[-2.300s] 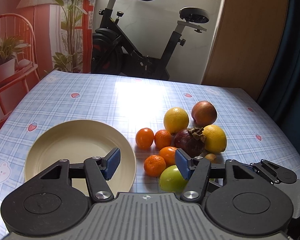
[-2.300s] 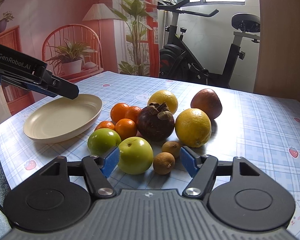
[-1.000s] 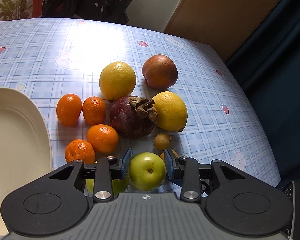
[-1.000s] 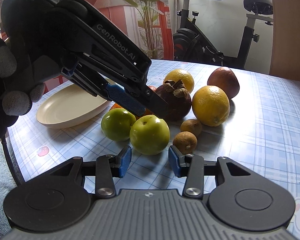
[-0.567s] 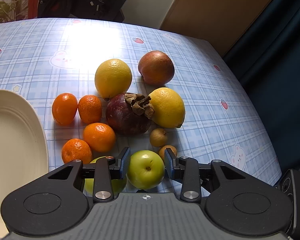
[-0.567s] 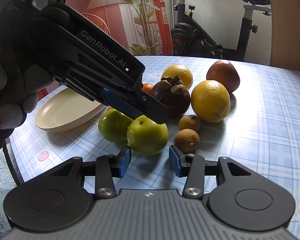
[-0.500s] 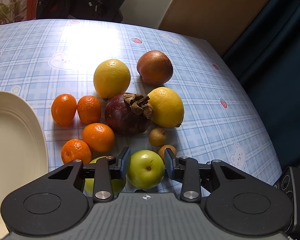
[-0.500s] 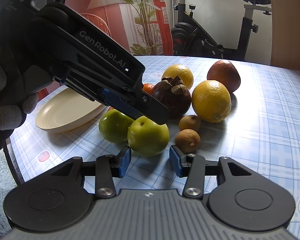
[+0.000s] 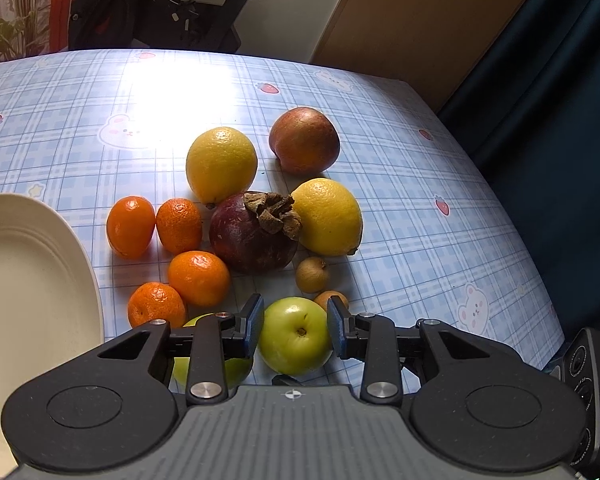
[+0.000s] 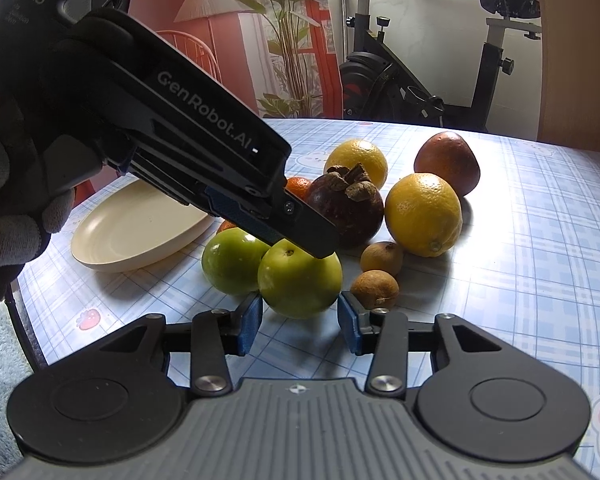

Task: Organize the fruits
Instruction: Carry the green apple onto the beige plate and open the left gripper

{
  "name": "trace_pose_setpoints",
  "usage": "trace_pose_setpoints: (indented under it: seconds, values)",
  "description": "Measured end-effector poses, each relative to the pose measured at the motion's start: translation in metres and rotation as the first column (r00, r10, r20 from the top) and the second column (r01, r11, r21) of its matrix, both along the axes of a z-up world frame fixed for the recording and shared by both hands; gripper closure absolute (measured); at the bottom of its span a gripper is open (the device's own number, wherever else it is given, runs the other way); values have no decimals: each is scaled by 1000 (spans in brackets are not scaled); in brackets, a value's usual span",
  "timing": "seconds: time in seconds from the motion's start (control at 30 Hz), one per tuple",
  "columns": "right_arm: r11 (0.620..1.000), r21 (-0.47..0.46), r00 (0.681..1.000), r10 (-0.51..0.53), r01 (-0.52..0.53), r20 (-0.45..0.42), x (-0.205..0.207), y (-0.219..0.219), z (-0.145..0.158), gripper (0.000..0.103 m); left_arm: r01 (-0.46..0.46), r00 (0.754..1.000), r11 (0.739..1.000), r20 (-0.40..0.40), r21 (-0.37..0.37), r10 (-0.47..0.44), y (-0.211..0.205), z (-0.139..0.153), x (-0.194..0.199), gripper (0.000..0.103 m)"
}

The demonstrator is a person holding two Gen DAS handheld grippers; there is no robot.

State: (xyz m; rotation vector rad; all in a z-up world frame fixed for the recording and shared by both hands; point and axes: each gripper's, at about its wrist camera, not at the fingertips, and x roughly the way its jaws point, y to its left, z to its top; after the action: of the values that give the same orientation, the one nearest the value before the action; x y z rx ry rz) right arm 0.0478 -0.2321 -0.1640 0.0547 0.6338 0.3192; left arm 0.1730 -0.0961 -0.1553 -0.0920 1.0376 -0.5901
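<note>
Left tongs clasp a green apple at lower centre.
Right tongs stand parted just before it, apparently untouching, empty; cream plate sits left on the tabletop.

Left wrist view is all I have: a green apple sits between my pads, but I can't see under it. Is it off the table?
Observer: No. In the right wrist view the green apple appears to rest on the tablecloth, with the left gripper closed on it, coming down at a slant.
Operator: What's half-hidden behind my left-side finger?
Observer: A second green apple, seemingly touching the gripped one.
Operator: And the longan beside my other finger?
Observer: That longan lies just clear of the gripped apple, with a sliver of cloth between them.
</note>
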Motion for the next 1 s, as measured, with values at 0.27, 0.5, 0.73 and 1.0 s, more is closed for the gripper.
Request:
trace_pose_setpoints:
  seconds: [0.27,0.5,0.73,1.0]
  values:
    - [999,-42,999,29,-28,31,8,14,26,58,-20,999,999,47,-45,22,23,27,-4,66]
    - [993,-69,992,104,-99,65,32,42,46,58,-88,991,993,98,-74,95,61,48,-3,66]
    - [971,-144,978,201,-191,55,76,84,45,58,-180,979,980,86,-83,187,111,50,19,66]
    - [946,-206,969,244,-248,-48,122,130,21,58,-253,964,963,61,-92,259,154,31,49,66]
